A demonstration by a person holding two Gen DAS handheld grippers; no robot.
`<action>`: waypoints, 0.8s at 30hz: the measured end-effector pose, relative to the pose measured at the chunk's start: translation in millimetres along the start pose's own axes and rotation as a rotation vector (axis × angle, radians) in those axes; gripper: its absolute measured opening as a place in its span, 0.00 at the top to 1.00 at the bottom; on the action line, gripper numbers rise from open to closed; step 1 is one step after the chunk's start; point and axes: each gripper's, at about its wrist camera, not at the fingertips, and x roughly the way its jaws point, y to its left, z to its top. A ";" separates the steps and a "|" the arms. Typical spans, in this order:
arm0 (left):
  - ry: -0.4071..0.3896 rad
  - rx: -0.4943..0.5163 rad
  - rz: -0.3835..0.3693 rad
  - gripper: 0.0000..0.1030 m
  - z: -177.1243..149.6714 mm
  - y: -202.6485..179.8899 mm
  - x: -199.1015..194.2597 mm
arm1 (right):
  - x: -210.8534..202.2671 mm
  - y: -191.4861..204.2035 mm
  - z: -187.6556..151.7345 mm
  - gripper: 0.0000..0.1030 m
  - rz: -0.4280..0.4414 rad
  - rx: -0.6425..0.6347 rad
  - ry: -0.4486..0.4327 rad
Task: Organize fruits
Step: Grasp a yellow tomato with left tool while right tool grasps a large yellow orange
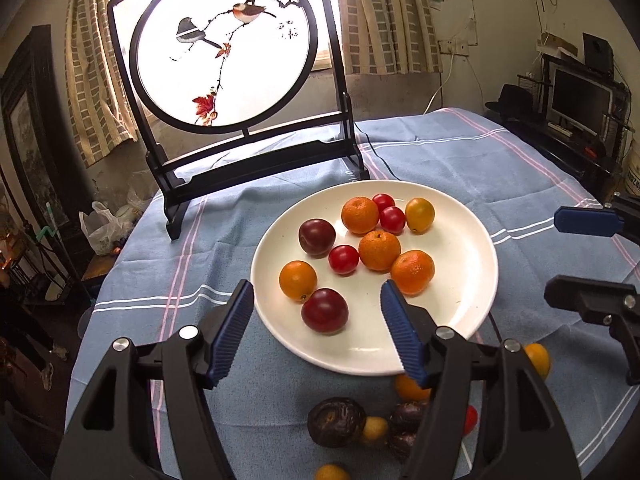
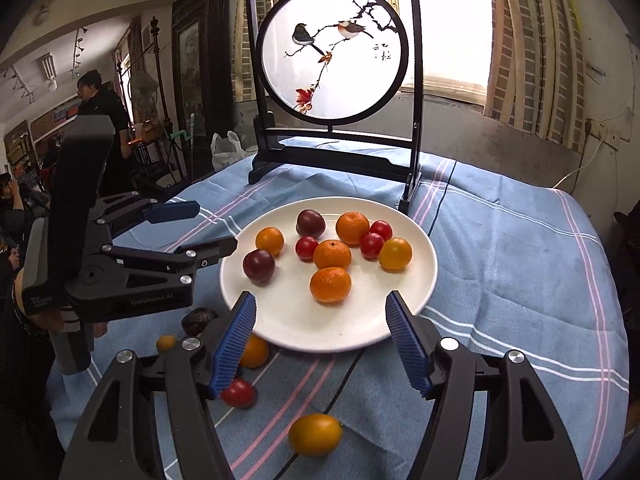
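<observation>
A white plate (image 1: 452,308) (image 2: 288,320) sits mid-table and holds mandarins (image 1: 379,250), red cherry tomatoes (image 1: 343,259), dark plums (image 1: 324,310) and yellow-orange fruits. Loose fruit lies on the cloth in front of it: a wrinkled dark passion fruit (image 1: 336,420), a red tomato (image 2: 239,394) and a yellow-orange fruit (image 2: 316,434). My left gripper (image 1: 316,286) (image 2: 216,226) hovers open over the plate's near-left rim, with its pads touching nothing. My right gripper (image 2: 320,298) (image 1: 554,252) stands open above the plate's near edge, also empty.
A black-framed round bird screen (image 1: 224,44) (image 2: 334,64) stands just behind the plate. The blue striped tablecloth (image 2: 500,264) drops off at the table's left and right edges. A person (image 2: 100,120) stands beyond the table on the left. A monitor (image 1: 580,100) sits at the far right.
</observation>
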 end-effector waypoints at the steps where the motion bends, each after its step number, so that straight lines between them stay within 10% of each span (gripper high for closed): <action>1: -0.008 0.004 0.003 0.35 -2.5 -1.2 -5.6 | -2.0 3.3 -4.4 0.32 -0.001 -0.009 0.007; 24: 0.079 -0.020 -0.054 0.34 -89.9 51.7 -48.8 | 31.7 11.6 -84.7 0.38 -0.056 -0.066 0.244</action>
